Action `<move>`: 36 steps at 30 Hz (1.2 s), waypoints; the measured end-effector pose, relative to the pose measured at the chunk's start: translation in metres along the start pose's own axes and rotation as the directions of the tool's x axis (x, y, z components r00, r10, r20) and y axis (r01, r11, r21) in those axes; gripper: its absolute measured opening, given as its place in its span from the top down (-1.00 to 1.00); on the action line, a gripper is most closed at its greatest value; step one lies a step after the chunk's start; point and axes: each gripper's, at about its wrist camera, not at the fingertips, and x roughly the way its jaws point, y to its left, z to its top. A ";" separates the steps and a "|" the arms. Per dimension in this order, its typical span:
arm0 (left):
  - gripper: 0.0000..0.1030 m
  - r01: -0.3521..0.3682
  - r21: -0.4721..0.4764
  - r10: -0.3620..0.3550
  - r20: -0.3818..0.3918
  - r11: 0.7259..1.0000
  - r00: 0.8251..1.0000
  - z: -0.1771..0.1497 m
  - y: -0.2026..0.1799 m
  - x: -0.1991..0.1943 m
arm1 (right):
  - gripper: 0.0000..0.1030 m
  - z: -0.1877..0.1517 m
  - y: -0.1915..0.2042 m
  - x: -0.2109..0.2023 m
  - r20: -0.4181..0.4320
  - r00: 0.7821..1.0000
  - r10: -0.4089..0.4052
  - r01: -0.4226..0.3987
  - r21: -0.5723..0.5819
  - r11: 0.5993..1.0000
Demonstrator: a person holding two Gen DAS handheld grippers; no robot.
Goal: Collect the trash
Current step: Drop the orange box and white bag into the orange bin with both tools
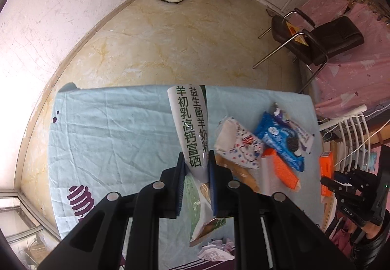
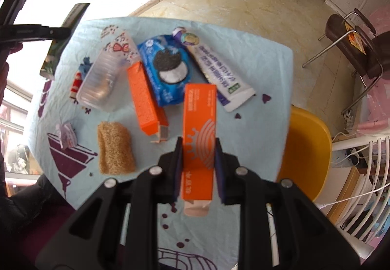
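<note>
My left gripper [image 1: 196, 156] is shut on a white and green milk-powder packet [image 1: 189, 128] and holds it above the table. My right gripper [image 2: 198, 142] is shut on an orange carton [image 2: 199, 128], also held above the table. On the light-blue tablecloth [image 2: 263, 70] lie a second orange carton [image 2: 146, 102], a blue cookie packet [image 2: 165, 68], a white and purple tube [image 2: 214, 68], a clear plastic tray in a dotted wrapper [image 2: 104, 80] and a brown sponge-like block [image 2: 115, 148]. The left gripper with its packet shows at the upper left of the right wrist view [image 2: 58, 33].
A yellow chair [image 2: 307, 148] stands at the table's right edge. A black chair [image 1: 314, 38] stands further off on the tiled floor. A white rack [image 2: 365, 172] is at the right. Small scraps [image 2: 65, 136] lie near the table's left edge.
</note>
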 end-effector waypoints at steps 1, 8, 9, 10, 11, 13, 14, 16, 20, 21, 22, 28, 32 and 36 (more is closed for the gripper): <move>0.74 0.028 0.024 -0.028 0.015 0.999 1.000 0.004 -0.015 -0.008 | 0.57 -0.002 -0.012 -0.008 0.019 1.000 -0.005 0.004 0.027 1.000; 0.74 0.230 0.218 -0.230 -0.026 0.949 0.973 0.022 -0.170 0.002 | 0.56 -0.028 -0.146 -0.030 0.101 0.991 -0.086 0.052 0.296 0.954; 0.74 0.246 0.242 -0.241 -0.049 0.939 0.969 0.022 -0.196 0.013 | 0.56 -0.033 -0.159 -0.023 0.091 0.992 -0.089 0.055 0.323 0.945; 0.74 0.264 0.268 -0.253 -0.078 0.926 0.964 0.020 -0.222 0.026 | 0.56 -0.035 -0.169 -0.015 0.075 0.993 -0.094 0.064 0.334 0.940; 0.74 0.284 0.289 -0.263 -0.108 0.915 0.959 0.019 -0.246 0.040 | 0.56 -0.038 -0.177 -0.003 0.057 0.995 -0.087 0.063 0.345 0.937; 0.74 0.287 0.321 -0.252 -0.147 0.903 0.957 0.012 -0.287 0.067 | 0.56 -0.039 -0.192 0.021 0.024 0.997 -0.080 0.066 0.367 0.928; 0.74 0.289 0.327 -0.245 -0.169 0.900 0.955 0.010 -0.303 0.082 | 0.56 -0.043 -0.199 0.033 0.015 0.998 -0.064 0.054 0.381 0.923; 0.74 0.270 0.343 -0.213 -0.195 0.900 0.957 0.003 -0.326 0.109 | 0.55 -0.048 -0.215 0.050 0.003 0.999 -0.036 0.032 0.411 0.911; 0.73 0.247 0.374 -0.166 -0.235 0.894 0.958 -0.002 -0.360 0.154 | 0.54 -0.059 -0.244 0.074 -0.012 1.000 0.013 -0.006 0.465 0.885; 0.73 0.243 0.376 -0.155 -0.249 0.894 0.956 -0.002 -0.365 0.163 | 0.39 -0.062 -0.249 0.079 -0.017 1.000 0.021 -0.010 0.475 0.880; 0.73 0.234 0.380 -0.143 -0.253 0.895 0.957 -0.001 -0.370 0.170 | 0.00 -0.065 -0.253 0.082 -0.019 1.000 0.023 -0.011 0.487 0.873; 0.69 0.222 0.422 -0.105 -0.285 0.879 0.953 -0.002 -0.383 0.193 | -0.27 -0.074 -0.264 0.087 -0.005 0.999 0.038 -0.030 0.513 0.858; -0.08 0.228 0.455 -0.102 -0.284 0.861 0.954 0.000 -0.384 0.193 | -0.29 -0.076 -0.267 0.075 0.014 1.000 0.027 -0.030 0.526 0.850; -0.90 0.247 0.471 -0.118 -0.285 0.847 0.951 0.002 -0.382 0.191 | -0.39 -0.078 -0.262 0.059 0.022 1.000 -0.006 -0.007 0.521 0.854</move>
